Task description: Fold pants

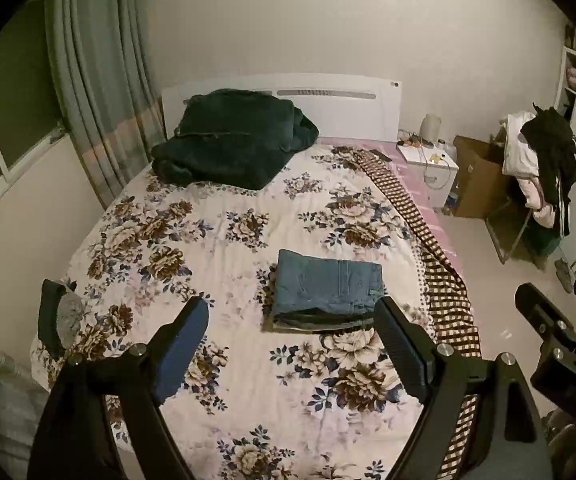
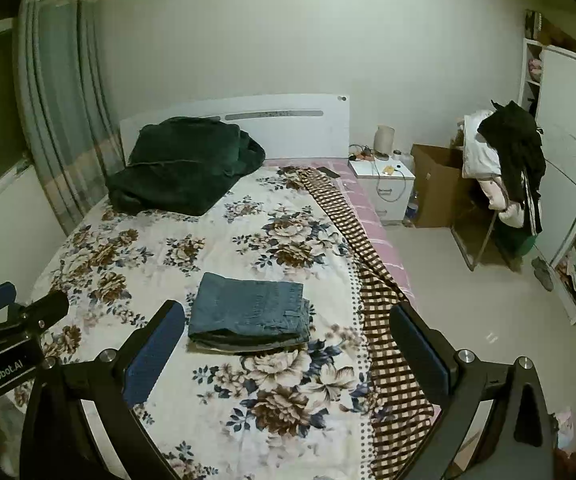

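The blue jeans lie folded into a compact rectangular stack on the floral bedspread, near the bed's right side; they also show in the right wrist view. My left gripper is open and empty, held above the bed just in front of the jeans. My right gripper is open and empty, also held back from the jeans, with the stack between and beyond its fingers. The right gripper shows at the right edge of the left wrist view, and the left gripper at the left edge of the right wrist view.
A dark green blanket is piled by the white headboard. A checkered cloth runs along the bed's right edge. A dark and grey item lies at the left edge. A nightstand, cardboard box and clothes-draped chair stand right.
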`<act>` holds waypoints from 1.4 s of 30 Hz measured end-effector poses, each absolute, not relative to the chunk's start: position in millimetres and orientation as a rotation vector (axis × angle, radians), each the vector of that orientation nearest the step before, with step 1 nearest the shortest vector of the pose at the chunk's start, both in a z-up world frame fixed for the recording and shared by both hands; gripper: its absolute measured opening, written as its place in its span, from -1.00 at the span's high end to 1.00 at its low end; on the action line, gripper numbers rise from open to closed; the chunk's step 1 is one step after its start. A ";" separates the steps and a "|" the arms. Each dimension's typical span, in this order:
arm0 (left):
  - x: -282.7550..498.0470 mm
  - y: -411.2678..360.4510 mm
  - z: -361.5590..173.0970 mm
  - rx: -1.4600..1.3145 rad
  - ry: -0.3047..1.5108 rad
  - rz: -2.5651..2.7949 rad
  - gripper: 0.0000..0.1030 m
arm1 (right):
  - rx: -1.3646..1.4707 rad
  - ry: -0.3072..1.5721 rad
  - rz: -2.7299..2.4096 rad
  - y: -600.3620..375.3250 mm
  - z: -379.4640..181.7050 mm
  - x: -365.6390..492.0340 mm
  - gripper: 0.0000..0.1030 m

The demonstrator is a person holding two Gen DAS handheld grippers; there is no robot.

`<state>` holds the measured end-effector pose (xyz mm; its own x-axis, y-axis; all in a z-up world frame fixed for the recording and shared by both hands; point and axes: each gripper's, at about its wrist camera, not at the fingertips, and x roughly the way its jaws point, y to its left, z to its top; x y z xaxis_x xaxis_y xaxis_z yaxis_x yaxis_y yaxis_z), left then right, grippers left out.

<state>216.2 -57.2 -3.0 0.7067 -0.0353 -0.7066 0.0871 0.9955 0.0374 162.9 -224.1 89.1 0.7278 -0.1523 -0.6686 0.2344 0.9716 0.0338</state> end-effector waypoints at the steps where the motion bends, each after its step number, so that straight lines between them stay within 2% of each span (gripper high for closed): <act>1: 212.4 -57.0 0.3 0.066 0.778 -0.065 -0.64 | 0.120 0.724 -0.210 -225.1 91.9 159.1 -1.00; 5: 201.6 -56.6 6.8 0.069 0.757 -0.055 -0.66 | 0.125 0.725 -0.203 -226.4 105.4 145.6 -1.00; 7: 201.1 -56.7 5.2 0.063 0.766 -0.068 -0.95 | 0.126 0.729 -0.203 -226.2 105.0 144.8 -1.00; 8: 199.6 -56.4 4.7 0.057 0.770 -0.072 -0.96 | 0.124 0.732 -0.203 -226.5 106.3 143.5 -1.00; 42: 193.5 -52.7 0.2 0.047 0.818 -0.021 -0.96 | 0.125 0.827 -0.170 -238.6 89.2 153.9 -1.00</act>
<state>193.5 -52.7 0.2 0.6837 -0.0006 -0.7298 0.0368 0.9988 0.0337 153.9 -238.6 89.2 0.6650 -0.1016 -0.7399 0.1988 0.9790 0.0442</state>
